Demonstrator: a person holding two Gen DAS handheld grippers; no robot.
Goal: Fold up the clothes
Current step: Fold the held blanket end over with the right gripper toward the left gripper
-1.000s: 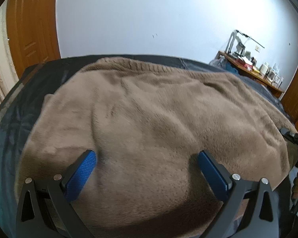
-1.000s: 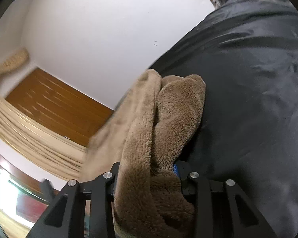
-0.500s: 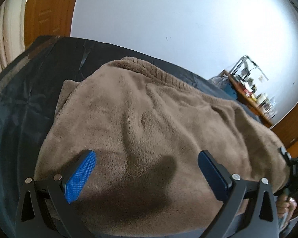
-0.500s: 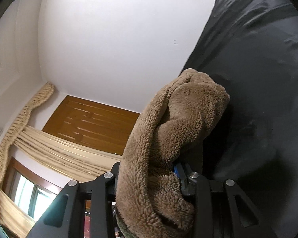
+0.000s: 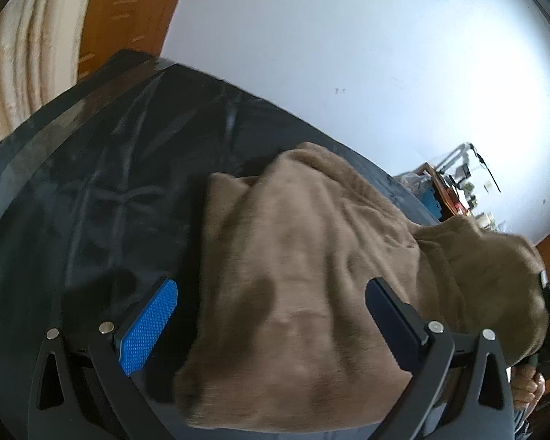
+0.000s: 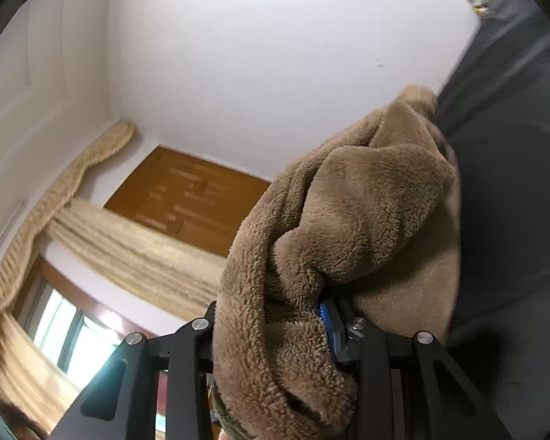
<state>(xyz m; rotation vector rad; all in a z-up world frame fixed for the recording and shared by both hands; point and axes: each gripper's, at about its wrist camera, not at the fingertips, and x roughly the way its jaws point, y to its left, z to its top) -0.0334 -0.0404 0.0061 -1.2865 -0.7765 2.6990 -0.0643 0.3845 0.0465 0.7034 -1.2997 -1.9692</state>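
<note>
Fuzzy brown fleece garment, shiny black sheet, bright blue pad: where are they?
Fuzzy brown fleece garment [image 5: 311,256], left wrist view, flat middle.
Shiny black sheet [image 5: 110,183], left wrist view, bare part.
Bright blue pad [image 5: 148,328], left wrist view, textured face.

- A bed [image 5: 91,190] under a dark, shiny black cover, creased, with a taped seam along its far edge
- A brown fleece garment [image 5: 304,256] lies on it toward the near right side, one end lifted off the cover
</note>
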